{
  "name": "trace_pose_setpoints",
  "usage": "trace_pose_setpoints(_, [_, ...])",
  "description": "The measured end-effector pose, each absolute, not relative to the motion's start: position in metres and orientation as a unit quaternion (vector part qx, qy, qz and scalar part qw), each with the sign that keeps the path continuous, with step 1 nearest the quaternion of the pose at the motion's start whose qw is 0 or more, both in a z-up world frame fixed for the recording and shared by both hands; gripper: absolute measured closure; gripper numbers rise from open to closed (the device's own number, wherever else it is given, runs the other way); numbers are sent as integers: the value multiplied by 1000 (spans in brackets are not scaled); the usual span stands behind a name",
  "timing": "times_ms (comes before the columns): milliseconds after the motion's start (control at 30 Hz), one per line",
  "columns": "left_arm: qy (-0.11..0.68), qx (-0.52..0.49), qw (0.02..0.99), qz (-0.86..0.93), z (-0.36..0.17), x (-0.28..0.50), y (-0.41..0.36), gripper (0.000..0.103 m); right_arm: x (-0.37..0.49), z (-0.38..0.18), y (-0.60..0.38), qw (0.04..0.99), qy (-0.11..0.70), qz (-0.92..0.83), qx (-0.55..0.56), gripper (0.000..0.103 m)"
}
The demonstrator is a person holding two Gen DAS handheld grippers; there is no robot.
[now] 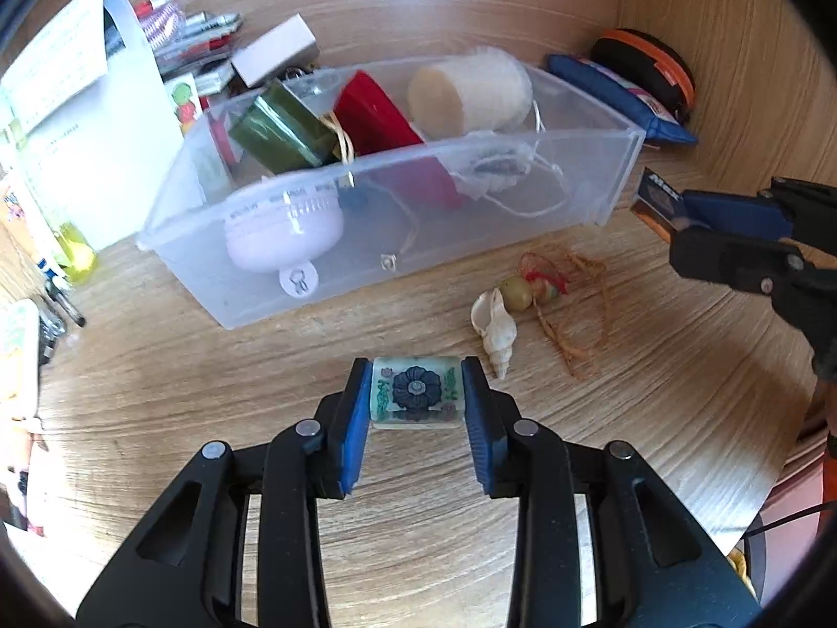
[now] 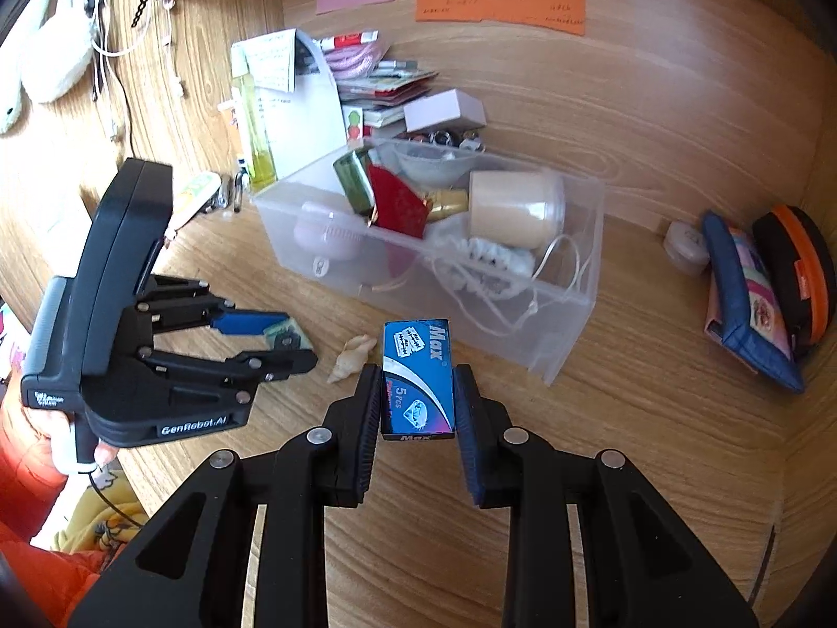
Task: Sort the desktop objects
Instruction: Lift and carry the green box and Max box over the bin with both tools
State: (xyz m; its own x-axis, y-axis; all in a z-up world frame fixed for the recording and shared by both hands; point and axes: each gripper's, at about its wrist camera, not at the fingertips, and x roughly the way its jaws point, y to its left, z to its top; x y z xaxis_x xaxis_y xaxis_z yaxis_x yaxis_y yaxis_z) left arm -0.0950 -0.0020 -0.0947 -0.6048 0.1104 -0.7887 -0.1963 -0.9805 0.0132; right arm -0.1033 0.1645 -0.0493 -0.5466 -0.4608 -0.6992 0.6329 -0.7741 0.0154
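Two items in hand on my feeds. Left gripper [image 1: 417,390] has its jaws closed on a small ceramic block [image 1: 417,391] with a dark blue flower print, blue pads [image 1: 357,421] pressing both ends, low over the wooden desk [image 1: 209,392]. Right gripper [image 2: 417,392] has its jaws clamped on the long sides of a blue Max box [image 2: 417,379], marked 5 pcs, held just in front of the clear plastic bin [image 2: 570,335].

Bin sits mid-desk and contains a red box [image 1: 374,115], green tin [image 1: 282,128], cream candle in a cup [image 1: 468,94], pink round case [image 1: 282,235] and a drawstring pouch [image 1: 494,167].

On the desk between the block and the bin: white seashell [image 1: 494,327], touching or just beside a beaded charm [image 1: 528,290] with a tangle of tan cord [image 1: 575,314].

Back right corner: blue pouch [image 2: 753,303] leaning against an orange-trimmed black case [image 2: 800,272]. Behind the bin, a pile of packets and a white box [image 2: 443,109]. Sticky notes [image 2: 499,0] on the back panel.
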Motion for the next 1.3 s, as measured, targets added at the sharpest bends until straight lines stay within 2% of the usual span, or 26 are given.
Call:
trace_pose_setpoints(733, [20,-341,55,938,-11,-105,-43,70,-138,-10,163,311,95,-892,313,78])
trace_pose_setpoints(1300, [-9,-352,58,934,-14,-151,-65,70,-183,-19,121,334,93,-879,328,78])
